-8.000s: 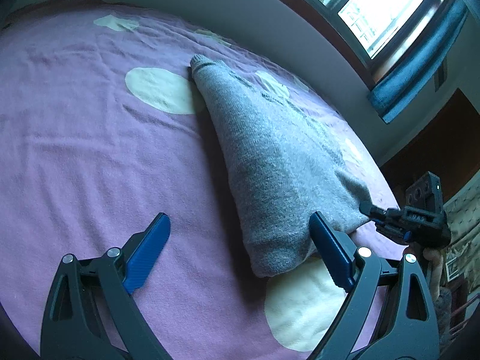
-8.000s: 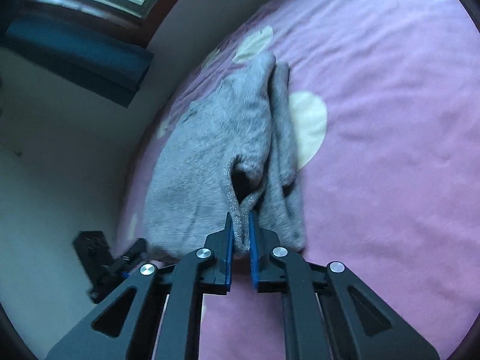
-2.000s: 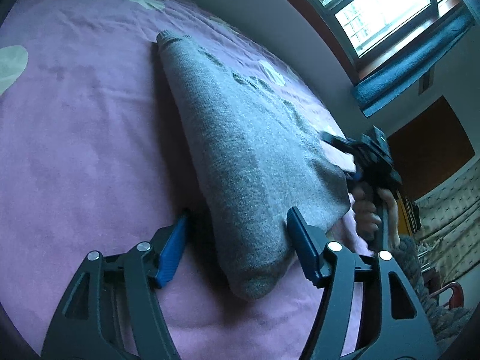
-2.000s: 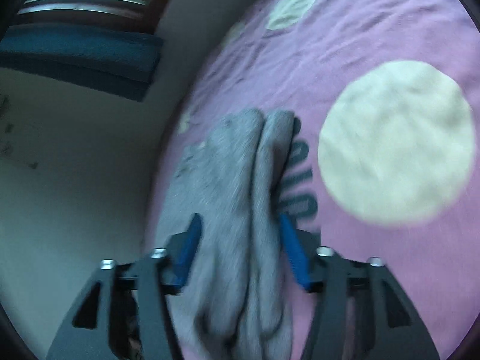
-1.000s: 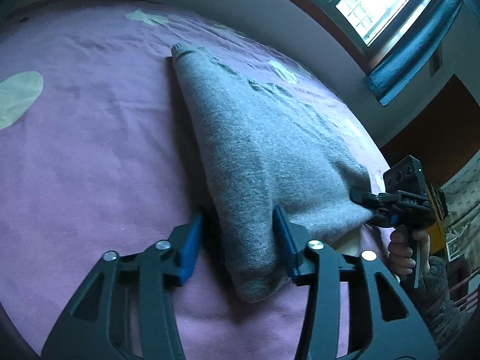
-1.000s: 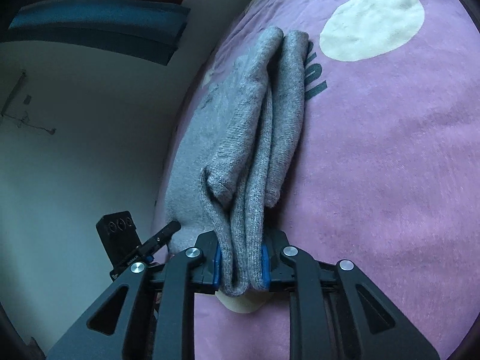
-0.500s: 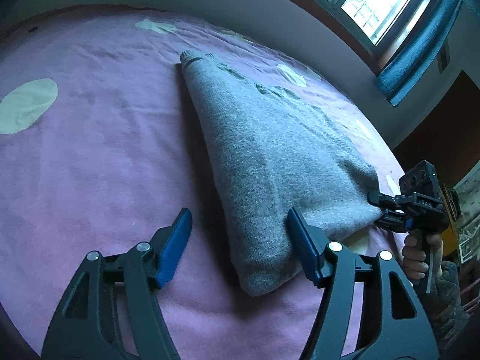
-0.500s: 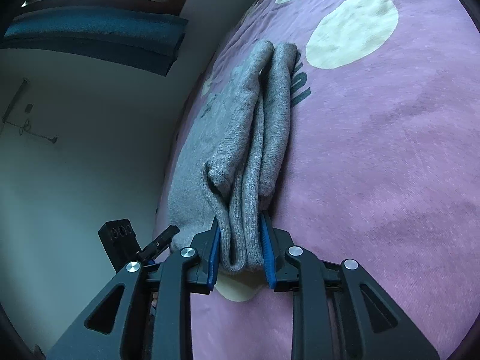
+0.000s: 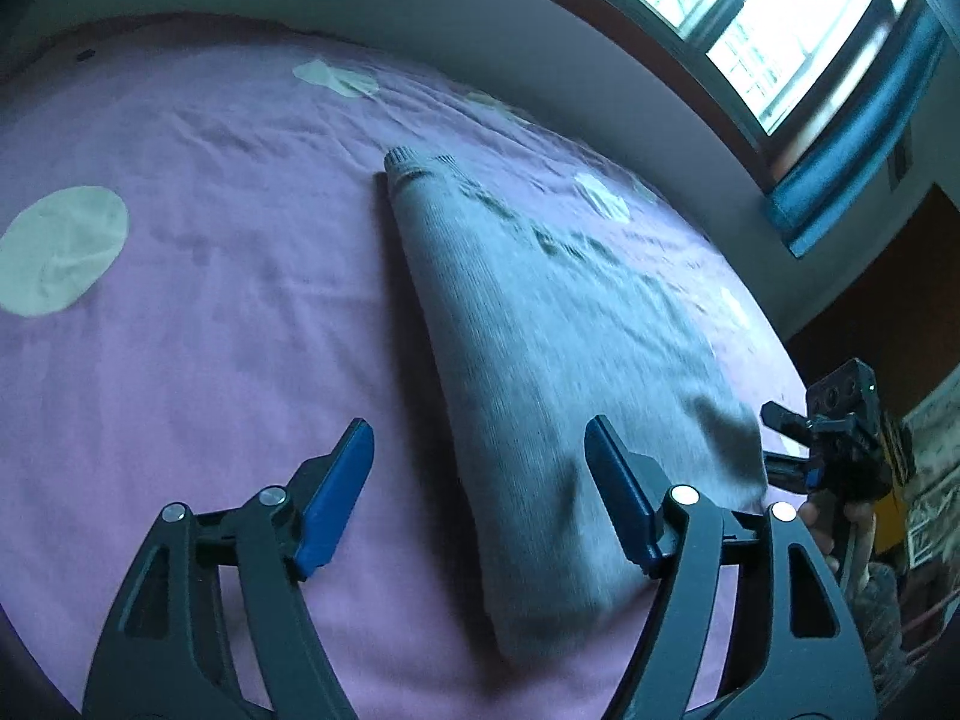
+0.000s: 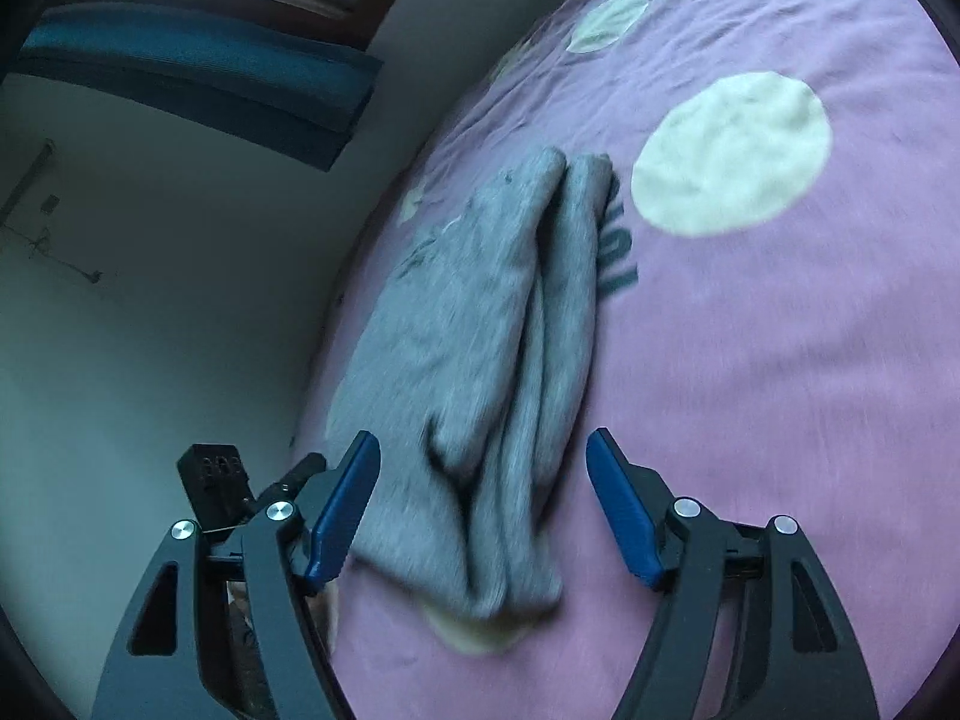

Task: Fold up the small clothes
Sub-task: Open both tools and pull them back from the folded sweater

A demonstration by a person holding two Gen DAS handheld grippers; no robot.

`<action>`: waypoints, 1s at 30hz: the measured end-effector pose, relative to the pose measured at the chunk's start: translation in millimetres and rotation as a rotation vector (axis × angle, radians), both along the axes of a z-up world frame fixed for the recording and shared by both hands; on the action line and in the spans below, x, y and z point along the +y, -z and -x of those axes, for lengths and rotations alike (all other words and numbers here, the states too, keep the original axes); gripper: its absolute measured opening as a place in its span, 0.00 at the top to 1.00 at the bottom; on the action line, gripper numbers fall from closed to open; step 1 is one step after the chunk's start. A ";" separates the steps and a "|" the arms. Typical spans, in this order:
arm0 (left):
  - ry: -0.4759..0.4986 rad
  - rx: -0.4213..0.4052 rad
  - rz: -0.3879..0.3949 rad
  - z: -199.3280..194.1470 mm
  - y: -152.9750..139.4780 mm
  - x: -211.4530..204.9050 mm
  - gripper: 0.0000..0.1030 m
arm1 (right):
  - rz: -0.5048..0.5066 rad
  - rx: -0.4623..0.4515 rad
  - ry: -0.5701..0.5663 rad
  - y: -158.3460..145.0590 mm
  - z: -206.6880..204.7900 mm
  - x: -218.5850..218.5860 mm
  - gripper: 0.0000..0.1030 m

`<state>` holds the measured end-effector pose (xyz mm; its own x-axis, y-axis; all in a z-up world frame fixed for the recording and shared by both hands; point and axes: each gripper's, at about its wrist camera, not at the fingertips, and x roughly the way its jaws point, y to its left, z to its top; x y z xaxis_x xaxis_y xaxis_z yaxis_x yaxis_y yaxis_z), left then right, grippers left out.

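A folded grey knit garment (image 9: 540, 348) lies flat on the purple bedspread (image 9: 198, 330), narrow at its far end. My left gripper (image 9: 480, 462) hangs over its near corner with the jaws opening; the blue pads stand wide and touch no cloth. In the right wrist view the same garment (image 10: 480, 324) shows its stacked folded edges. My right gripper (image 10: 483, 480) straddles that near end, jaws opening, pads clear of the fabric on both sides. The right gripper also appears at the garment's far right corner (image 9: 840, 438), held by a hand.
The bedspread (image 10: 780, 390) carries pale round patches (image 10: 732, 150) and dark printed letters (image 10: 618, 258) beside the garment. A wall and a window with a blue curtain (image 9: 852, 138) run along the bed's far side. The left gripper's body (image 10: 216, 480) shows at lower left.
Both grippers have let go of the grey garment: the right jaws went from pinching the folded edges to wide apart, the left jaws widened too. Both pulled back slightly and the garment now rests on the bed.
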<state>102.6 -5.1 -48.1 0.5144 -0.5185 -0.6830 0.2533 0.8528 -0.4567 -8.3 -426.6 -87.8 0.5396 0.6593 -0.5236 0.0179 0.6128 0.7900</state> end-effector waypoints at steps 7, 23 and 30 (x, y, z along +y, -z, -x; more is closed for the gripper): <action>0.003 0.026 -0.033 -30.4 12.9 -13.5 0.31 | 0.087 0.038 0.017 3.7 -41.4 4.7 0.53; -0.069 -0.029 -0.093 -3.6 8.8 -8.0 0.20 | 0.019 -0.037 0.063 8.4 -11.6 -12.7 0.52; -0.126 -0.053 -0.185 32.1 2.4 -6.0 0.11 | 0.138 -0.082 0.080 -8.3 17.4 2.3 0.24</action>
